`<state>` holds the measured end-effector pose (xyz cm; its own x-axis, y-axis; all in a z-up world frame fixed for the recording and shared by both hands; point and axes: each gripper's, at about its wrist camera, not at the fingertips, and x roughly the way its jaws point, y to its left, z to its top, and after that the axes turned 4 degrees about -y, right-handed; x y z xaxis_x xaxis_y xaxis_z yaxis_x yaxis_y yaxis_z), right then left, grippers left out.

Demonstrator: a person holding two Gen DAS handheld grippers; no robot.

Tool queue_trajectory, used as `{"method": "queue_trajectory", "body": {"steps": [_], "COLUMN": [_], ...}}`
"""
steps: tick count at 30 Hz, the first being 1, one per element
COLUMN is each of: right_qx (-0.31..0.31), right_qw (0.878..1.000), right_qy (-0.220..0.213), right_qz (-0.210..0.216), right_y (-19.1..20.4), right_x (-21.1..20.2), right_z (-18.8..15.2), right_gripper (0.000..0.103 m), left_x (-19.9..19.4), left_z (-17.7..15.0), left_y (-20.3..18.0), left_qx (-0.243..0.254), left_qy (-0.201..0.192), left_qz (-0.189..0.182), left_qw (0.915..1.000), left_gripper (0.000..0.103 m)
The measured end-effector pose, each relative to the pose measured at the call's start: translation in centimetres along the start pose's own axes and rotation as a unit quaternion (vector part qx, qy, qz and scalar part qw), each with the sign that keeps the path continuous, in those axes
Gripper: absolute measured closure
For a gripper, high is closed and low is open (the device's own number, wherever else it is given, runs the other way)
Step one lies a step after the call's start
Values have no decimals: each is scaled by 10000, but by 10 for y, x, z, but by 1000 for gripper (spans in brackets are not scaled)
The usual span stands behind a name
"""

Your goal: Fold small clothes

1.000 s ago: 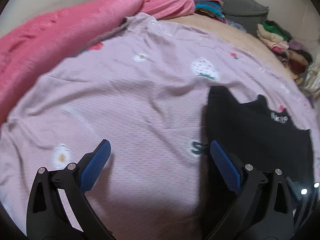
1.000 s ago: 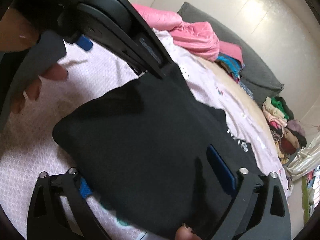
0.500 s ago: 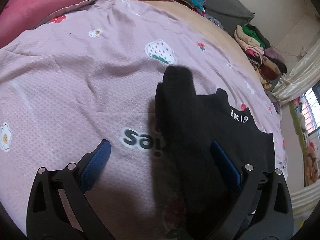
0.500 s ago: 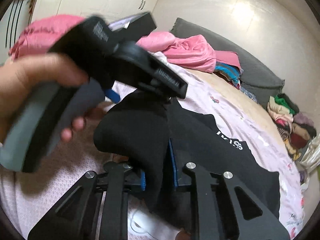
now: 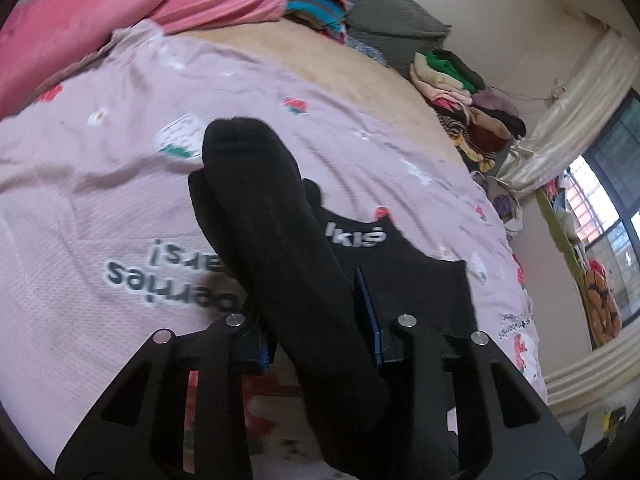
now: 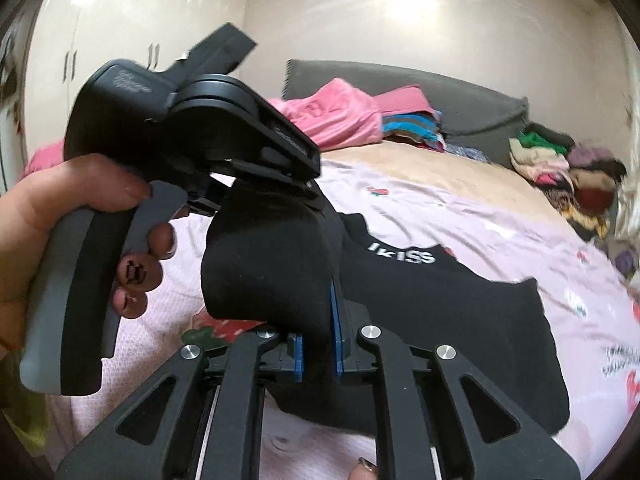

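Note:
A small black garment (image 5: 404, 276) with white lettering lies on the pink printed bedsheet (image 5: 100, 184). Its near edge is lifted into a thick fold (image 5: 280, 248). My left gripper (image 5: 316, 332) is shut on that fold. My right gripper (image 6: 318, 354) is shut on the same black fold (image 6: 272, 272) from the other side. In the right wrist view the left gripper's body (image 6: 192, 128) and the hand holding it stand just above and left of the fold. The rest of the garment (image 6: 440, 312) stays flat on the sheet.
A pink blanket (image 5: 120, 28) is heaped at the far left of the bed. A grey pillow (image 5: 392, 16) and piles of folded clothes (image 5: 464, 92) sit along the far edge. A window with curtains (image 5: 600, 184) is at the right. White wardrobe doors (image 6: 120, 40) stand behind.
My left gripper went from wide open over the sheet to shut on the lifted black fold. My right gripper closed on the garment earlier and has raised it off the sheet.

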<state>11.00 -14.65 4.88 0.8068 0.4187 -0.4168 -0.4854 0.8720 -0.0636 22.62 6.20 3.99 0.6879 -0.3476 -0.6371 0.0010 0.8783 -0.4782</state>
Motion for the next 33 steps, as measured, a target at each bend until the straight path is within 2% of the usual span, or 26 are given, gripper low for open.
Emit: {"method": "queue_trajectory", "body": {"steps": [13, 20, 26, 29, 32, 33], "right_qx": [804, 1258, 1900, 2396, 2926, 3097], "right_qw": [9964, 9917, 9810, 9692, 9531, 9469], "right_qy": [-142, 31, 370, 555, 701, 771], "right_qz": [-208, -273, -125, 78, 328, 394], "right_y": [-66, -98, -121, -137, -153, -158], "right_x": [-49, -56, -49, -44, -40, -39], "right_z": [-21, -39, -63, -77, -89, -94], "right_gripper": [94, 94, 94, 94, 94, 92], "left_x": [15, 44, 76, 89, 100, 102], "left_z": [-13, -22, -34, -39, -43, -44], "left_y": [-82, -115, -136, -141, -145, -145], "left_qx": [601, 849, 1019, 1010, 997, 953], "left_qy": [146, 369, 637, 769, 884, 917], "left_qz": [-50, -18, 79, 63, 3, -51], "left_qw": [9981, 9957, 9927, 9919, 9911, 9912], "left_gripper": [77, 74, 68, 60, 45, 37]}}
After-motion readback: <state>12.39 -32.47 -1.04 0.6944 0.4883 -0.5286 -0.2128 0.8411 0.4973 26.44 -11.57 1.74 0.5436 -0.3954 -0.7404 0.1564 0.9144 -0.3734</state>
